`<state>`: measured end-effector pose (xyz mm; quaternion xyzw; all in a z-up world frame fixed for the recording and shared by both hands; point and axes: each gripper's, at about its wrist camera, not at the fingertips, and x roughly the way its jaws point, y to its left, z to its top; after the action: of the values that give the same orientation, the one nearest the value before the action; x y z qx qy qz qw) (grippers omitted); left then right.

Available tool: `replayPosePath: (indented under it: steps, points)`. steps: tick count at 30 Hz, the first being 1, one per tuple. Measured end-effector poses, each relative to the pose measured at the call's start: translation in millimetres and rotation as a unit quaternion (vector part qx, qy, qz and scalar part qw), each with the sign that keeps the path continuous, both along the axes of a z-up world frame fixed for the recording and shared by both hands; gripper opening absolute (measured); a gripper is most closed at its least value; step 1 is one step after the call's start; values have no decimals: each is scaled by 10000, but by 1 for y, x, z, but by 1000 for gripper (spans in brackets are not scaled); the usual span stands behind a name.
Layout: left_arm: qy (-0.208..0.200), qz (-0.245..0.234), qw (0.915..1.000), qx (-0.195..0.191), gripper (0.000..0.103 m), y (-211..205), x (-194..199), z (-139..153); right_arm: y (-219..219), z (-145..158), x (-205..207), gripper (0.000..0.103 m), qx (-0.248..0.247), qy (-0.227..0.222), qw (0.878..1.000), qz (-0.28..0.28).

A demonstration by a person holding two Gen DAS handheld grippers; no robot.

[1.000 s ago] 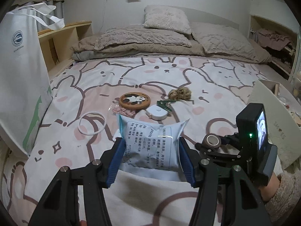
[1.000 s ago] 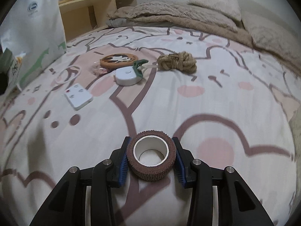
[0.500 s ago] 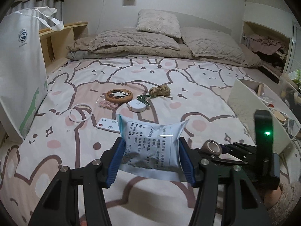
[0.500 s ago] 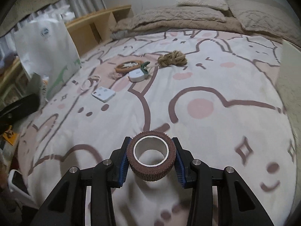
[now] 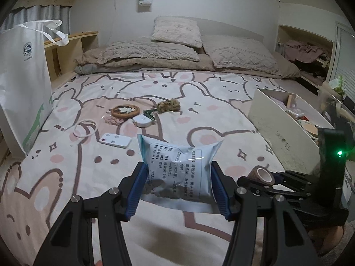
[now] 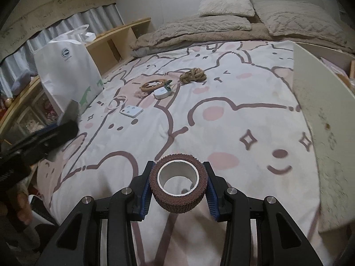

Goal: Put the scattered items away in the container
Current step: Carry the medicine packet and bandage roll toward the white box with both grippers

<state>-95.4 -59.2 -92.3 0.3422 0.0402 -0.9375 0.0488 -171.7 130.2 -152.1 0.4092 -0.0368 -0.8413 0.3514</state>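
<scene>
The left gripper (image 5: pixel 178 190) is clamping a pale blue printed foil sachet (image 5: pixel 177 173) between its blue-padded fingers (image 5: pixel 138 190), holding it upright above the bed with the pink-and-white bunny-print cover (image 5: pixel 199 115). The right gripper (image 6: pixel 178 188) is squeezing a brown roll of crepe bandage tape with a white core (image 6: pixel 178 197) between its fingers (image 6: pixel 146 190), the roll's open end facing up; in the left view that same roll is showing just to the right of the sachet.

The open white cardboard box (image 5: pixel 277 130) is sitting on the bed's right side, its near wall standing tall beside the right gripper, with a few things lying inside that I cannot make out.

Still lying scattered on the cover, well away from the box: a small white rectangular remote with buttons (image 6: pixel 131 110), a thin white ring of cord (image 5: pixel 85 128), a round white tape measure (image 5: pixel 143 121) touching a green clip (image 5: pixel 149 112), a round wooden coaster with a black-and-white picture (image 5: pixel 125 110), a little pink crumpled packet (image 5: pixel 113 120) and a knotted bundle of tan rope (image 6: pixel 192 75).

A white paper shopping bag with a round logo (image 5: pixel 22 84) is standing at the bed's left edge.
</scene>
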Motion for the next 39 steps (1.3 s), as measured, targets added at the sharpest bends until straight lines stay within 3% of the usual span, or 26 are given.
replayPosePath:
  steps: [15, 23, 39]
  points:
    - [98, -207, 9993, 288, 57, 40, 16, 7, 55, 40, 34, 43, -455, 370, 9983, -38]
    - [150, -379, 9987, 292, 57, 66, 22, 14, 80, 49, 47, 43, -419, 492, 9979, -74]
    - [214, -856, 9955, 354, 57, 126, 12, 31, 170, 64, 47, 43, -655, 649, 9926, -789]
